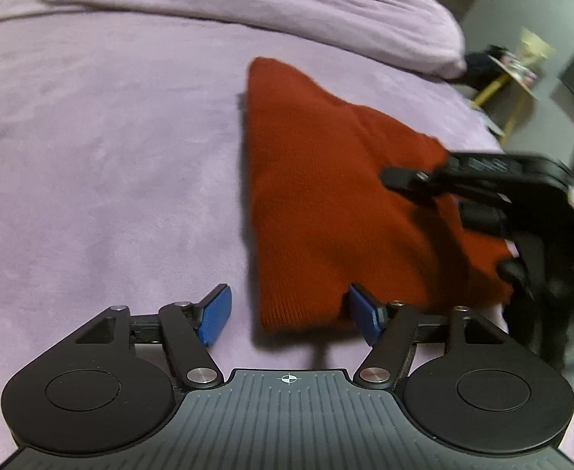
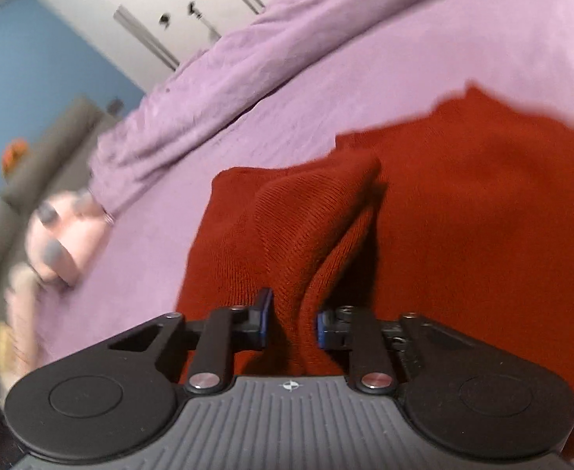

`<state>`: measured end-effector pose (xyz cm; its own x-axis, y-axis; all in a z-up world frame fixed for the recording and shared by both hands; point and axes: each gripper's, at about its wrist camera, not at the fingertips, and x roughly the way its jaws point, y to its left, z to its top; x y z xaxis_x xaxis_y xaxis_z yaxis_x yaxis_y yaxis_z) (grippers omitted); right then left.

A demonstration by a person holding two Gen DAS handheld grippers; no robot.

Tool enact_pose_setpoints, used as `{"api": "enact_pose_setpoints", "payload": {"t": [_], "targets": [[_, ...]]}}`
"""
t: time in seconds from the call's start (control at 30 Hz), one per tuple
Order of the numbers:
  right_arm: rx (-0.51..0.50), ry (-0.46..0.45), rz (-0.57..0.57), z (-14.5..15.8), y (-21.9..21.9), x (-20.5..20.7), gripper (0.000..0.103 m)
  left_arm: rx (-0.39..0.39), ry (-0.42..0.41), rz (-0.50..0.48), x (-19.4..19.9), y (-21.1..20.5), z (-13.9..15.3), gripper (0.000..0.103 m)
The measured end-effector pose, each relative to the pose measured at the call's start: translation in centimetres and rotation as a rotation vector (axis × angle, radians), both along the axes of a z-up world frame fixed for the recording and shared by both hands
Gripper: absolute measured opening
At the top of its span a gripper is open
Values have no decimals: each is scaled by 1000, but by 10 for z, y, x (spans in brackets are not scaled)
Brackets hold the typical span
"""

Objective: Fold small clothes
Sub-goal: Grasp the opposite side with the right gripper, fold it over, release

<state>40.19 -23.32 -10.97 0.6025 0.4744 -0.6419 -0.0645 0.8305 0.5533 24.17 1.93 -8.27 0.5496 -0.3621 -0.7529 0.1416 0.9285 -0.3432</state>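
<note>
Your right gripper pinches a raised fold of the rust-red knitted garment lying on the lilac bedspread; your left gripper stands spread at its near edge.

Left of the rust-red knitted garment the lilac-covered bed lies open; a bunched lilac blanket ridge blocks the far side, the black right gripper the right.

The right gripper blurs at three o'clock, its body cut off. A hand at nine o'clock is smeared. The red knit garment runs off the right edge.
</note>
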Motion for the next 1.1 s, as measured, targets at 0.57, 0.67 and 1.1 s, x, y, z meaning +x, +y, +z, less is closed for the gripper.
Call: {"api": "enact_pose_setpoints", "payload": {"t": [0.57, 0.67, 1.1], "targets": [[-783, -267, -33, 23, -19, -35, 12, 51, 25, 23, 17, -58, -7, 70], [-610, -214, -72, 15, -47, -32, 20, 96, 21, 13, 19, -69, -12, 69], [-656, -243, -75, 22, -41, -41, 10, 157, 31, 23, 17, -83, -7, 71]]}}
